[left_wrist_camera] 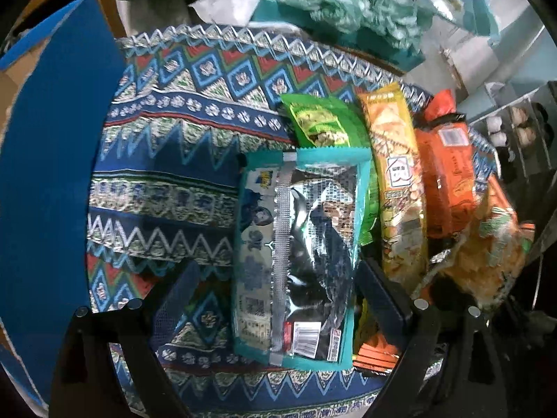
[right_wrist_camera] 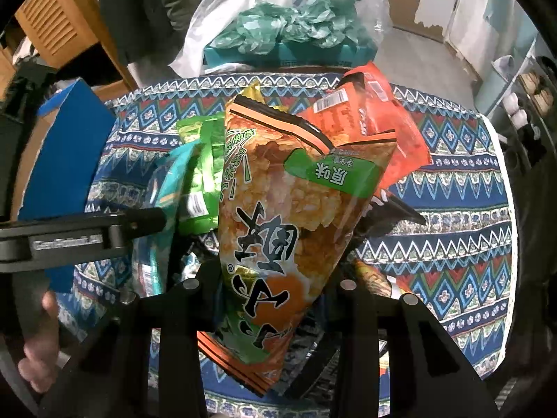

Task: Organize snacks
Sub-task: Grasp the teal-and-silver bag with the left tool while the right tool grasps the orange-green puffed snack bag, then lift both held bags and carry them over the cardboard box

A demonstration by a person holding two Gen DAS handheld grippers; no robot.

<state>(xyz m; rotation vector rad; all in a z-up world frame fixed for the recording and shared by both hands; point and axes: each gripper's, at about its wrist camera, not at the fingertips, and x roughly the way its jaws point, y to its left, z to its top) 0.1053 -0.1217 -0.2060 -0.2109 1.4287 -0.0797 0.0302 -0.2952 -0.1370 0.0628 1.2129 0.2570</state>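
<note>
Held packet: a large orange crinkly snack bag with a green flavour label and black characters (right_wrist_camera: 278, 230) sits tilted between the right claw (right_wrist_camera: 275, 278) fingers, its far end raised above the other packets
Right claw: clamped on the orange bag near its lower end; the pads themselves are hidden behind the bag
Teal packet: a flat teal-edged foil packet with a silver back seam and barcode (left_wrist_camera: 299, 254) lies face down on the surface, between the left claw (left_wrist_camera: 278, 296) fingers
Left claw: apart, one dark finger (left_wrist_camera: 177, 299) left of the teal packet and the other (left_wrist_camera: 383, 292) at its right edge; whether that one touches the packet cannot be told
Row of snacks: just right of the teal packet lie a green snack packet (left_wrist_camera: 323, 122), a long yellow-orange packet (left_wrist_camera: 397, 181) and an orange-red packet with a barcode (left_wrist_camera: 445, 170), side by side and partly overlapping
Surface: a round surface under a patterned blue, red and white zigzag cloth (left_wrist_camera: 167, 160)
Left side: a blue cardboard box (left_wrist_camera: 52, 160) stands at the surface's left edge
Far side: a white plastic bag of crumpled teal-green paper (right_wrist_camera: 278, 28) beyond the far rim
Person: a hand (right_wrist_camera: 41, 345) grips the left tool at the near left of the right wrist view
</note>
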